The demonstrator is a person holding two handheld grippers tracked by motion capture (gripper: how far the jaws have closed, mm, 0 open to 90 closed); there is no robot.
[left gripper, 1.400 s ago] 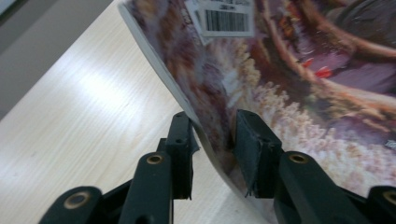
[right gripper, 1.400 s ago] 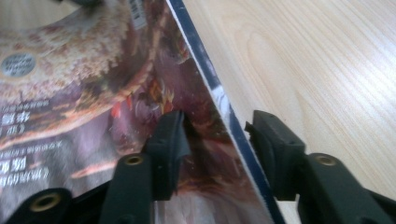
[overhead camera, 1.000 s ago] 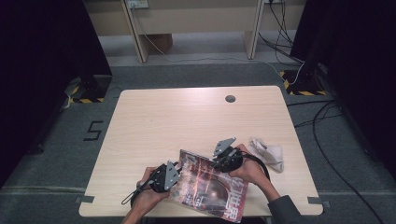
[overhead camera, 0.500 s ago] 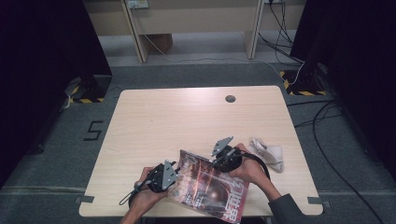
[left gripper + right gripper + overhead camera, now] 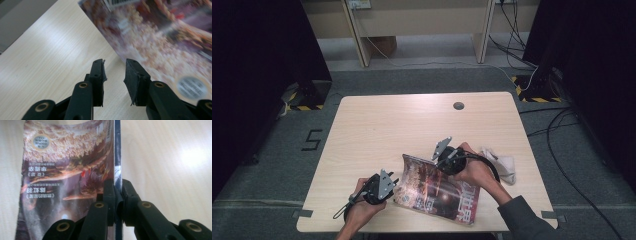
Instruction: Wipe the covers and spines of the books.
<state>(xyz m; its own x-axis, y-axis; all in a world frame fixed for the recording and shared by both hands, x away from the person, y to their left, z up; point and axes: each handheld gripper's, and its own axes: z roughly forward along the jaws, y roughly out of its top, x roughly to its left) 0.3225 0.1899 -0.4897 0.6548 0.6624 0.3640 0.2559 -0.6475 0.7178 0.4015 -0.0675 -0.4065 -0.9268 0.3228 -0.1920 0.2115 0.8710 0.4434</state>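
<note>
A glossy magazine (image 5: 437,192) lies near the front edge of the light wooden table (image 5: 412,120). My right gripper (image 5: 438,161) is shut on the far edge of its cover (image 5: 62,170), which is lifted and curls up off the pages; in the right gripper view the pads (image 5: 109,188) pinch the thin edge at the right gripper (image 5: 117,182). My left gripper (image 5: 393,184) rests at the magazine's left edge. Its jaws have just been opening, and in the left gripper view the left gripper (image 5: 114,62) has only bare table between its fingertips, with the magazine (image 5: 162,37) just beyond.
A crumpled white cloth (image 5: 502,162) lies on the table right of my right hand. A round cable hole (image 5: 458,105) sits near the far edge. Dark curtains, cables and desk legs stand around the table.
My right gripper has risen, pulling the cover's far edge up so it curls higher. The left hand has stayed about where it was.
</note>
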